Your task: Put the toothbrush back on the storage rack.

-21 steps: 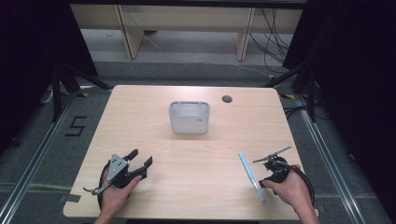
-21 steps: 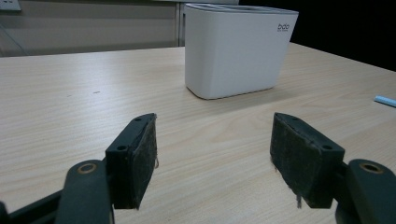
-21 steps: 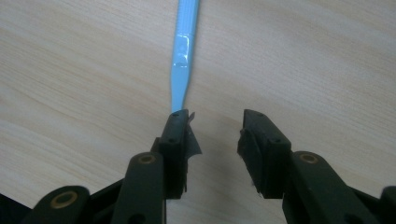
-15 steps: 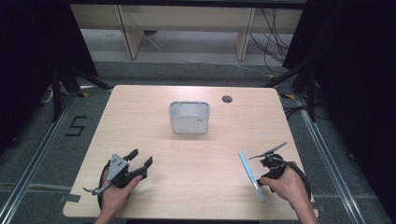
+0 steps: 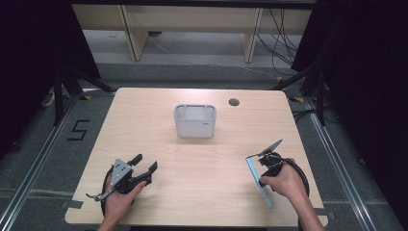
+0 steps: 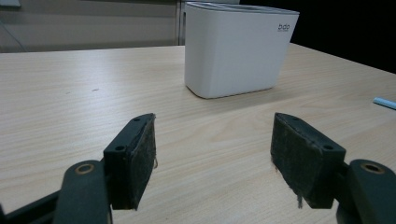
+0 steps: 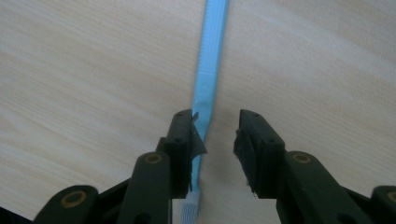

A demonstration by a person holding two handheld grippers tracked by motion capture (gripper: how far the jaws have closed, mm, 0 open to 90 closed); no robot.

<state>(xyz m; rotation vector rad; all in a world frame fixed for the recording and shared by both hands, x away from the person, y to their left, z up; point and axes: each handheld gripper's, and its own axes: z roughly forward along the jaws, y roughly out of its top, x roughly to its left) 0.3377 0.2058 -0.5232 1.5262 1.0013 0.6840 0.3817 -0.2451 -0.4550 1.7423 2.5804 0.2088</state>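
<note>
Since the earlier frames: right gripper (image 5: 269, 156) lowered and tipped nose-down over the light-blue toothbrush (image 5: 257, 180), right hand (image 5: 283, 180) drawn slightly nearer the desk's front edge; left gripper (image 5: 144, 166) and left hand (image 5: 118, 197) unchanged in place.

Right gripper (image 7: 215, 135) — released, jaws parted either side of the toothbrush (image 7: 210, 60), not yet closed on it. Left-hand pad (image 7: 184, 140) just beside or touching the handle; contact cannot be confirmed. Other pad well clear of it. Bristle end at the bottom of the right gripper view, between the jaws; handle running straight away across bare wood.

Toothbrush position: flat on the desk (image 5: 192, 192), right front area, lying roughly front to back, well apart from the white holder (image 5: 195, 121).

Left gripper (image 6: 212, 154) — released, jaws wide apart, grasping nothing, resting low at the left front of the desk (image 6: 70, 93) and aimed toward the holder (image 6: 238, 49). Tip of the toothbrush (image 6: 385, 102) visible at the right edge of the left gripper view.

Holder upright near desk centre, with a small logo on its front wall. Round cable hole (image 5: 234, 102) beyond it, toward the far edge.
</note>
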